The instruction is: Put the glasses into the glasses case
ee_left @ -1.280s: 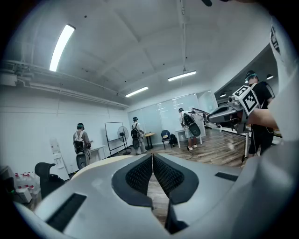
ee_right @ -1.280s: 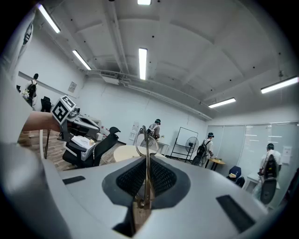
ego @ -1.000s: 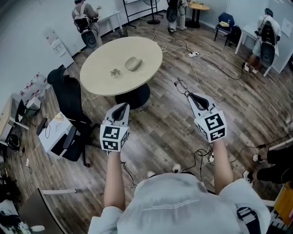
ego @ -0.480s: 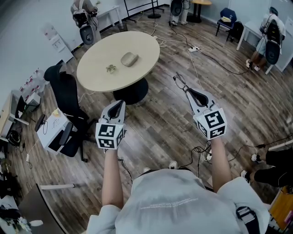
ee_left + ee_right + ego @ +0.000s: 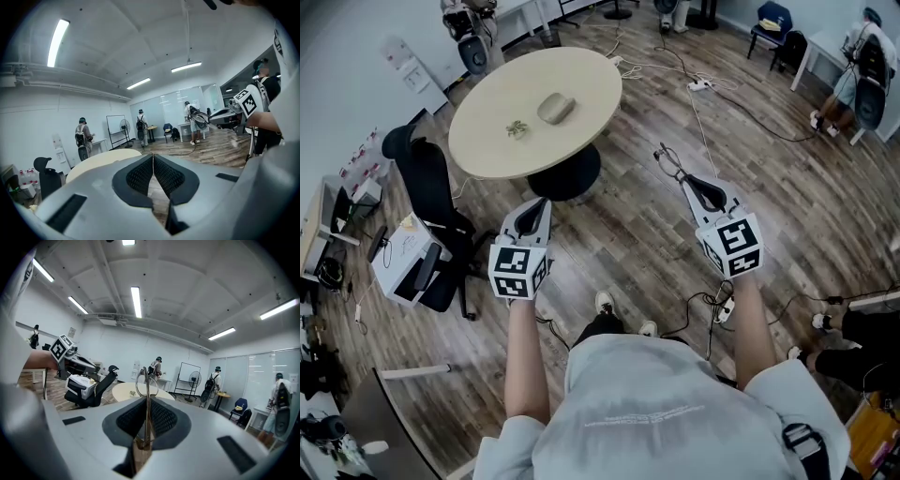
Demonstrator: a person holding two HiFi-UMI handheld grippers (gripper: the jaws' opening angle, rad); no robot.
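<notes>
My right gripper (image 5: 694,187) is shut on a thin wire-framed pair of glasses (image 5: 669,165), which stick out past its tips above the wooden floor. In the right gripper view the glasses (image 5: 146,378) stand upright between the pads of the right gripper (image 5: 146,420). The grey oval glasses case (image 5: 550,107) lies on the round beige table (image 5: 581,84), well ahead of both grippers. My left gripper (image 5: 534,210) is shut with nothing in it; in its own view the left gripper (image 5: 153,165) has both pads pressed together.
A small dark object (image 5: 517,128) lies on the table beside the case. A black office chair (image 5: 427,187) and a white box (image 5: 401,261) stand left of the table. Cables (image 5: 703,103) run over the floor at the right. People work at desks along the far walls.
The table has slid up and to the left in the head view, and the person's feet have come into sight. The glasses stay gripped as before.
</notes>
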